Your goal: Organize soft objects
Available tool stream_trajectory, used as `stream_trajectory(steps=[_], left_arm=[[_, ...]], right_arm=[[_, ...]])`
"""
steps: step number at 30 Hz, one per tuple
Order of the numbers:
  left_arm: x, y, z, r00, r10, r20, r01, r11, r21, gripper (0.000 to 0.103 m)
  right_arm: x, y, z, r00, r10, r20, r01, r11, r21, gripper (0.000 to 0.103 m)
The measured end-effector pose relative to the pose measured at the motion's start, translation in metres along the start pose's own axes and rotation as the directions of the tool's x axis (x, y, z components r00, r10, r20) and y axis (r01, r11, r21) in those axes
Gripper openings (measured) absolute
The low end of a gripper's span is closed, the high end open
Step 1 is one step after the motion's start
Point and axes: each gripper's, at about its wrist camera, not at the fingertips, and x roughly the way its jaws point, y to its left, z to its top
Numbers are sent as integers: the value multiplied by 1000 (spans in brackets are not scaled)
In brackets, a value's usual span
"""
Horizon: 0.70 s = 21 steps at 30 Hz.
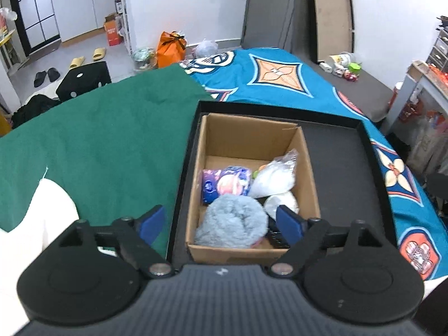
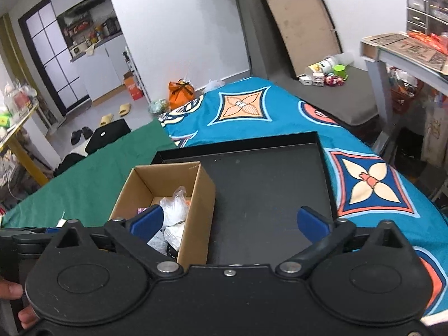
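- The soft things already lie in the open brown cardboard box [image 1: 253, 173], which stands in the left part of the shallow black tray [image 1: 344, 168] on the bed, over the teal patterned blanket [image 1: 280, 84] and beside the green cloth [image 1: 98, 140].
- The fluffy grey-blue cloth bundle [image 1: 231, 221] sits at the box's near end, directly ahead of and below the left claw [image 1: 221, 222]; behind it lie a purple printed packet [image 1: 224, 183] and a clear plastic bag of white stuffing [image 1: 273, 179].
- The left claw is the nearer one: its blue fingers [image 1: 152, 221] stand wide apart either side of the grey bundle, above it, gripping nothing.
- The right claw [image 2: 238, 221] hangs over the box's right wall and the tray's bare floor, jaws fully apart and empty.
- Judging by this, both claws are free for the next item, though none shows outside the box.
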Motion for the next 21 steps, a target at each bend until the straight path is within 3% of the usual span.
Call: stream_trajectory(steps=[6, 21], left_arm=[[-31, -13, 2, 999, -35, 22, 35, 999, 30, 99], [-99, -13, -2, 996, -68, 65, 63, 994, 85, 101]], right_arm=[[-23, -4, -2, 1000, -17, 15, 16, 1000, 23, 103], [-85, 0, -10, 998, -51, 22, 50, 996, 68, 103]])
